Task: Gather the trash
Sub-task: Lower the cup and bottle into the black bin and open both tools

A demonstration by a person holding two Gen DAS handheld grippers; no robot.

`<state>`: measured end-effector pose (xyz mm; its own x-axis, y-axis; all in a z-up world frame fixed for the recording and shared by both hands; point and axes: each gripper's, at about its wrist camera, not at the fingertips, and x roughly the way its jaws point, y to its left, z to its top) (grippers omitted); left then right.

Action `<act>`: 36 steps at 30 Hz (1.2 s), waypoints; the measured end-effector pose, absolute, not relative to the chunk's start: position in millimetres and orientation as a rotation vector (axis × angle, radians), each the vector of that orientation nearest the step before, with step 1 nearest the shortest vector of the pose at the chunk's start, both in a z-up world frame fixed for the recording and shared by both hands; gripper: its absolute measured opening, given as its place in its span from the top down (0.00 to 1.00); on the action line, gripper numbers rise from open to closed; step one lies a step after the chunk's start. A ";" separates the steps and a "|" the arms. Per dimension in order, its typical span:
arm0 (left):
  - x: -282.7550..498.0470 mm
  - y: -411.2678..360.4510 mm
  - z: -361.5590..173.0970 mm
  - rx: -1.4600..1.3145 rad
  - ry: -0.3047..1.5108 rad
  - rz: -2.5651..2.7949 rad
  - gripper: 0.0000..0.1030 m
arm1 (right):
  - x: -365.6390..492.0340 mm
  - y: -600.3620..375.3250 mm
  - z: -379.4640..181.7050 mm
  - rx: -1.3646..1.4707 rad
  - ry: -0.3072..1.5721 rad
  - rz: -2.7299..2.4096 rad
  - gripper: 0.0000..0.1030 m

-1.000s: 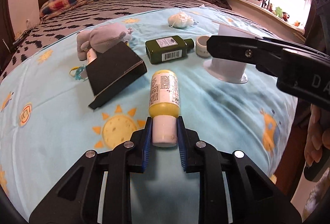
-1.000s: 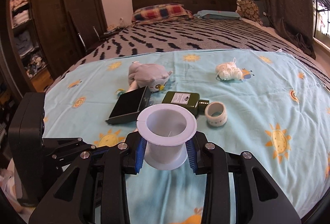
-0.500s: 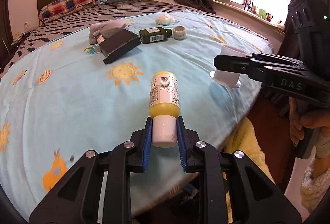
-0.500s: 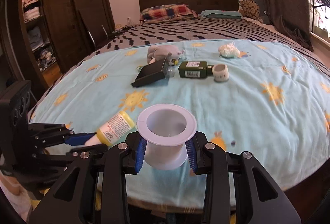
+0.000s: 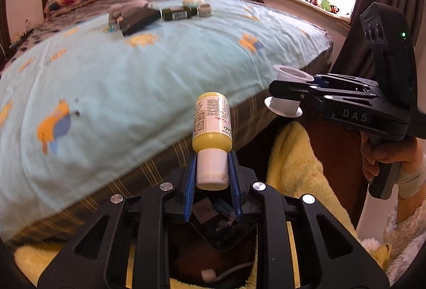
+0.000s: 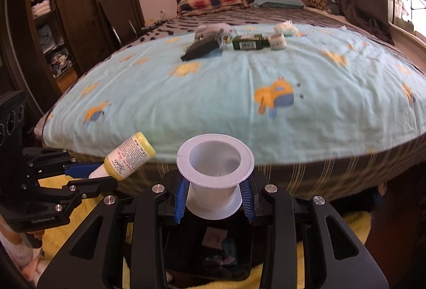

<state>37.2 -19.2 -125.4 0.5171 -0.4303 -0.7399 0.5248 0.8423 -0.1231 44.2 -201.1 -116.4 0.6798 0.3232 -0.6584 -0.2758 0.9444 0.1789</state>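
Observation:
My left gripper [image 5: 212,177] is shut on the white cap of a yellow bottle [image 5: 212,126] and holds it past the foot of the bed, above a dark bin [image 5: 213,219] with scraps inside. My right gripper [image 6: 215,195] is shut on a white plastic cup [image 6: 215,166] and holds it over the same bin [image 6: 210,243]. Each gripper shows in the other view: the right one with the cup [image 5: 289,94], the left one with the bottle [image 6: 127,160].
On the far bed [image 6: 239,92] lie a black box [image 6: 202,49], a grey plush toy [image 6: 213,31], a green bottle [image 6: 249,42], a tape roll [image 6: 278,41] and a white wad [image 6: 286,28]. A yellow fleece [image 5: 298,169] lies around the bin. A wardrobe [image 6: 66,23] stands left.
Both grippers have pulled back from over the bed to beyond its foot and lowered, still holding the bottle and the cup. The bin has come into view beneath them.

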 end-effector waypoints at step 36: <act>66.0 -48.4 -274.2 0.100 1.180 -0.453 0.76 | 52.4 -191.4 -271.2 0.170 1.164 0.246 0.62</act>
<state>66.0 -48.4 -274.2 0.3026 -0.2898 -0.9080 0.3928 0.9059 -0.1582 52.4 -191.4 -271.2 0.3735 0.2784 -0.8849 -0.1037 0.9605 0.2584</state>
